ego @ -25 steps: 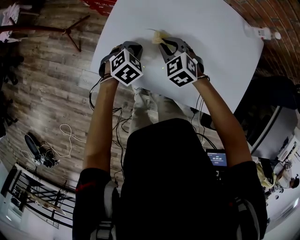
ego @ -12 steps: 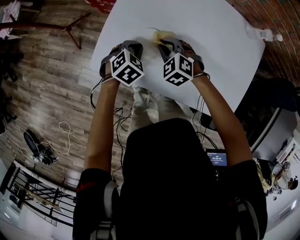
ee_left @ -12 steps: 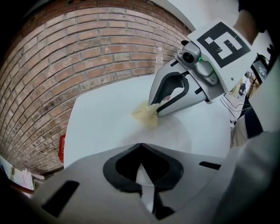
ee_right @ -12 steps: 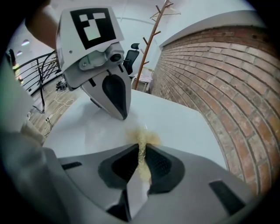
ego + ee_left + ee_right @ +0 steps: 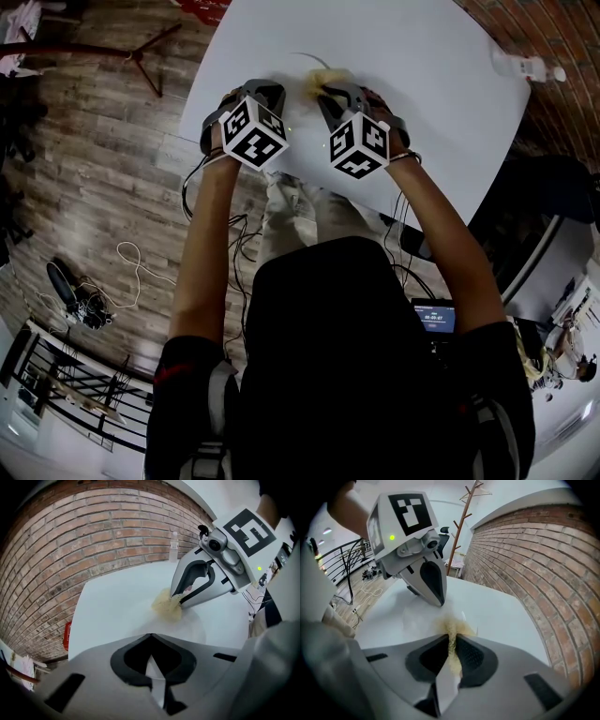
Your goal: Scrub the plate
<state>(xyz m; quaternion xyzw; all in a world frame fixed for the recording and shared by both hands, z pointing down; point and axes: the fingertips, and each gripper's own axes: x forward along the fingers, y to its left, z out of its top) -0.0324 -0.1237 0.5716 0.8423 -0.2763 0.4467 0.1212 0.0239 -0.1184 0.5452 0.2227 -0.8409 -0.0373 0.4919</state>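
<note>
A white plate lies on the white table, hard to tell from it in the head view. My left gripper is shut on the plate's near rim, a white sliver of which shows between the jaws. My right gripper is shut on a yellow scrubber and presses it down on the plate. In the head view the scrubber sits just beyond the right gripper, with the left gripper close beside it. Both point steeply down.
A small clear bottle stands at the table's far right edge, near a brick wall. A wooden coat stand rises beyond the table. Cables lie on the wooden floor to the left.
My right gripper has shifted slightly across the plate with the scrubber, and its marker cube has rolled. The left gripper has stayed in place.
</note>
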